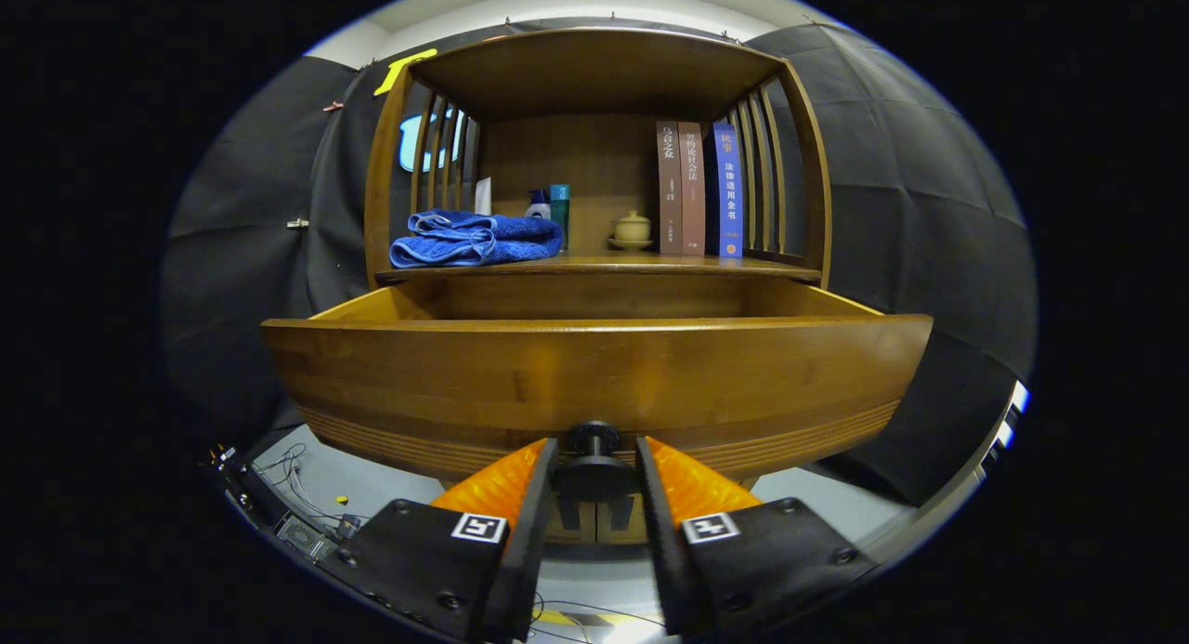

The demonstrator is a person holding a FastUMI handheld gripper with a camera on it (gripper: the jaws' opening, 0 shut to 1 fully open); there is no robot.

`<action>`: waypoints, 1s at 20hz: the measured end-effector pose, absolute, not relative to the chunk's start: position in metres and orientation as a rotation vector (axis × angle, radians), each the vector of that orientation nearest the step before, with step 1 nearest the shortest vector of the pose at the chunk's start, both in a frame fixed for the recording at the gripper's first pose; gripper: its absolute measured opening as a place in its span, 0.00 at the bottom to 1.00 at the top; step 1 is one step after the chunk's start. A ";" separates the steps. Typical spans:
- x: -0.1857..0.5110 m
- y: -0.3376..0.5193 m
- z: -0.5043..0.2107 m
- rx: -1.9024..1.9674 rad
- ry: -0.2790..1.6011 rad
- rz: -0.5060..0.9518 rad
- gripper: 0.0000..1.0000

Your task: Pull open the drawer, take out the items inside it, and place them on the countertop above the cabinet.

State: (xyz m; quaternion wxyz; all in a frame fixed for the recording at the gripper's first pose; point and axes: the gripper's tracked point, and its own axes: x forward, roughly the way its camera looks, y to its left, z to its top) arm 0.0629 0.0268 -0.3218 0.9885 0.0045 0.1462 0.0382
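The gripper clasps the dark round knob of the pulled-out brown wooden drawer between both fingers, beneath the countertop bearing a folded blue towel and upright books.

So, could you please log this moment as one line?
drawer: pulled open | gripper: fingers around knob, contact unclear | towel: on countertop | drawer contents: hidden
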 end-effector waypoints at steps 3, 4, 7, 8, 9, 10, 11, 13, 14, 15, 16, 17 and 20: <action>0.053 0.022 -0.313 -0.008 0.300 0.097 1.00; 0.051 0.019 -0.307 -0.012 0.299 0.101 1.00; 0.039 0.008 -0.281 -0.043 0.283 0.102 1.00; 0.036 0.004 -0.270 -0.050 0.281 0.105 1.00; 0.034 0.003 -0.255 -0.051 0.271 0.115 0.99; 0.034 0.002 -0.239 -0.054 0.257 0.118 1.00; 0.035 0.001 -0.222 -0.056 0.238 0.123 1.00; 0.040 0.003 -0.189 -0.038 0.207 0.142 0.99; 0.044 0.005 -0.178 -0.021 0.210 0.155 0.99; 0.049 0.008 -0.169 -0.003 0.214 0.169 0.99; 0.056 0.009 -0.161 0.018 0.226 0.175 0.99; 0.065 0.011 -0.157 0.037 0.249 0.183 0.99; 0.093 0.017 -0.163 0.056 0.378 0.191 0.99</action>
